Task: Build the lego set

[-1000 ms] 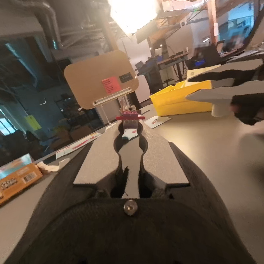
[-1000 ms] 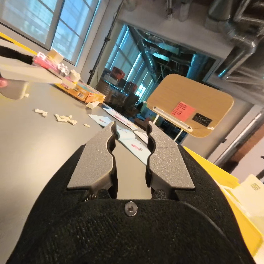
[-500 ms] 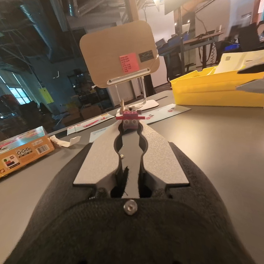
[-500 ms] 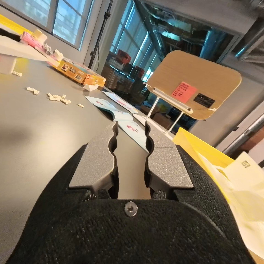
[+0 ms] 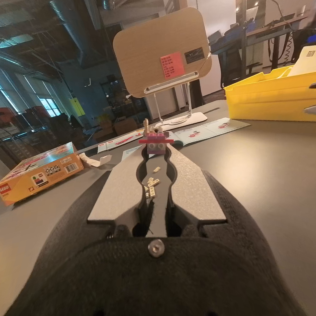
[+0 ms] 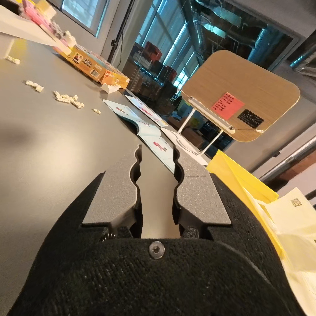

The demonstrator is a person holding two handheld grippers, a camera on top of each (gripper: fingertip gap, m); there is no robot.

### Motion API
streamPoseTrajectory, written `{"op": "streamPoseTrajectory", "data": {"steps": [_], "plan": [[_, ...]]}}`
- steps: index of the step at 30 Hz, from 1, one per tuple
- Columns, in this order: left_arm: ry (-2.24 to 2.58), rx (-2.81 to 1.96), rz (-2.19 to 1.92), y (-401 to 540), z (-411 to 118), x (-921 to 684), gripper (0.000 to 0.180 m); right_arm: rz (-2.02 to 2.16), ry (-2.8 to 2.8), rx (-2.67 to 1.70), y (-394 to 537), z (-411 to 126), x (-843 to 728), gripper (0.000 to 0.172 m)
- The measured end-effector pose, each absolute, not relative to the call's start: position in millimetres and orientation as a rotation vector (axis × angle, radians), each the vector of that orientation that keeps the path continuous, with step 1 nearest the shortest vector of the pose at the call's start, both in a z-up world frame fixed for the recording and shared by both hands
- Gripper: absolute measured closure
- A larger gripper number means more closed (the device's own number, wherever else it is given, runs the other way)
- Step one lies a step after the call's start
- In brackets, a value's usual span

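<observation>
My left gripper (image 5: pixel 156 150) is shut on a small brick model (image 5: pixel 156 145) of pink, purple and grey bricks with a red plate across it. It holds the model above the grey table (image 5: pixel 239 171). Loose white brick pieces (image 5: pixel 152 184) lie on the table under its fingers. The model also shows at the top left of the right wrist view (image 6: pixel 46 25). My right gripper (image 6: pixel 157 150) is open and empty, low over the table, pointing at an open instruction booklet (image 6: pixel 150 135). Its fingertips (image 5: pixel 310 111) show at the right edge of the left wrist view.
A yellow bin (image 5: pixel 270 102) holding papers stands at the right, close beside my right gripper (image 6: pixel 239 176). A wooden book stand (image 5: pixel 160 51) stands at the back. An orange toy box (image 5: pixel 39 171) lies at the left. More white pieces (image 6: pixel 68 99) are scattered on the table. Some 20 centimeters of space lies between my two pairs of fingers.
My left gripper has tilted down over the loose white pieces, still holding the model. My right gripper has drawn off to the right toward the yellow bin, its jaws slightly narrower.
</observation>
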State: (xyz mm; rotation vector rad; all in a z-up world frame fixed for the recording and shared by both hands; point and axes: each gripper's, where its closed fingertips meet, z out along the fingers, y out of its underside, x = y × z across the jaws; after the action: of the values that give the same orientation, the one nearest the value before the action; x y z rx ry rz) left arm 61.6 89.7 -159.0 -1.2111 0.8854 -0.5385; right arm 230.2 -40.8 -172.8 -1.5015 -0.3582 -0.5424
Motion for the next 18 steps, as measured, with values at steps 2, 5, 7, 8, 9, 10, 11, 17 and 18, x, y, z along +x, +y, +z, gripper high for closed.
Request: {"op": "streamPoseTrajectory", "data": {"steps": [2, 5, 7, 8, 9, 10, 11, 17, 18], "plan": [[0.891, -1.221, -0.544, 91, -160, 63, 0.165, -0.536, -0.312, -1.509, -41, -171, 237, 0.138], [0.891, -1.224, -0.543, 91, -161, 63, 0.165, -0.548, -0.272, -1.515, -41, -170, 243, 0.138], [0.882, -1.224, -0.537, 92, -160, 62, 0.165, -0.569, -0.271, -1.533, -39, -173, 245, 0.137], [0.877, -1.226, -0.532, 93, -160, 61, 0.165, -0.583, -0.273, -1.543, -38, -174, 246, 0.136], [0.872, -1.229, -0.527, 93, -160, 60, 0.165, -0.599, -0.281, -1.553, -37, -176, 246, 0.134], [0.873, -1.230, -0.521, 93, -161, 59, 0.165, -0.614, -0.295, -1.563, -36, -178, 245, 0.134], [0.877, -1.228, -0.512, 93, -161, 59, 0.165, -0.625, -0.314, -1.574, -34, -181, 243, 0.133], [0.928, -1.232, -0.488, 92, -166, 65, 0.165, -0.658, -0.344, -1.605, -31, -187, 243, 0.133], [0.921, -1.230, -0.499, 92, -165, 64, 0.165, -0.660, -0.335, -1.606, -31, -186, 244, 0.133]]}}
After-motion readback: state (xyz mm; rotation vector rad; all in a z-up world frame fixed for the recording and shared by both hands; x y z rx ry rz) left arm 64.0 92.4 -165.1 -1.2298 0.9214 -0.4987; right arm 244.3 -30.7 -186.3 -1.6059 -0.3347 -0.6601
